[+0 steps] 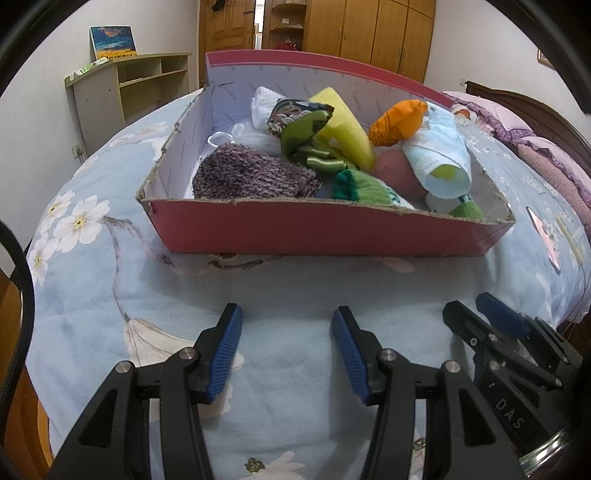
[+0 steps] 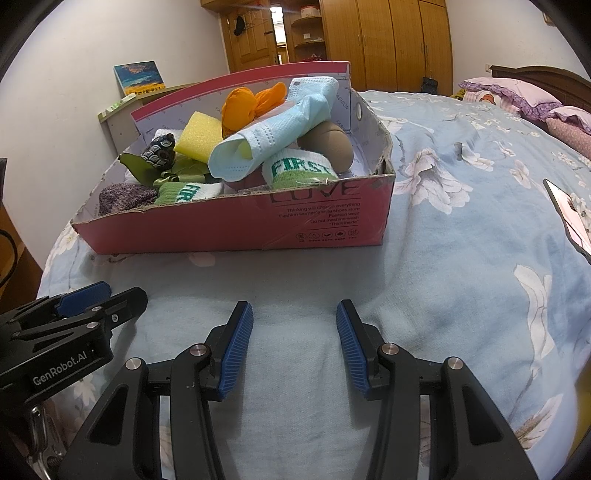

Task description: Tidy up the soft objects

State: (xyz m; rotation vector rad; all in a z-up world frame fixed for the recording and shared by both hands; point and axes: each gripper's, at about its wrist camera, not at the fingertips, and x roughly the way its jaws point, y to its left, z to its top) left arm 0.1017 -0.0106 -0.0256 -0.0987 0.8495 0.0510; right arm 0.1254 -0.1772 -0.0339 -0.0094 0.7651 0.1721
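Observation:
A red cardboard box (image 1: 295, 230) (image 2: 236, 229) sits on the bed ahead of both grippers. It holds several soft things: a purple knit piece (image 1: 251, 173), a yellow sponge (image 1: 347, 125) (image 2: 197, 138), an orange cloth (image 1: 397, 120) (image 2: 240, 107), a light blue face mask (image 1: 439, 155) (image 2: 273, 133), green-and-white socks (image 1: 365, 188) (image 2: 299, 168) and a green ribbon (image 1: 321, 160). My left gripper (image 1: 287, 314) is open and empty over the bedspread in front of the box. My right gripper (image 2: 294, 308) is open and empty beside it, also short of the box.
The bed has a light blue floral bedspread (image 2: 461, 258). A phone (image 2: 570, 221) lies on it to the right. Pink pillows (image 2: 517, 96) lie at the headboard. A shelf unit (image 1: 125, 85) stands by the wall at left, wooden wardrobes (image 1: 369, 29) behind.

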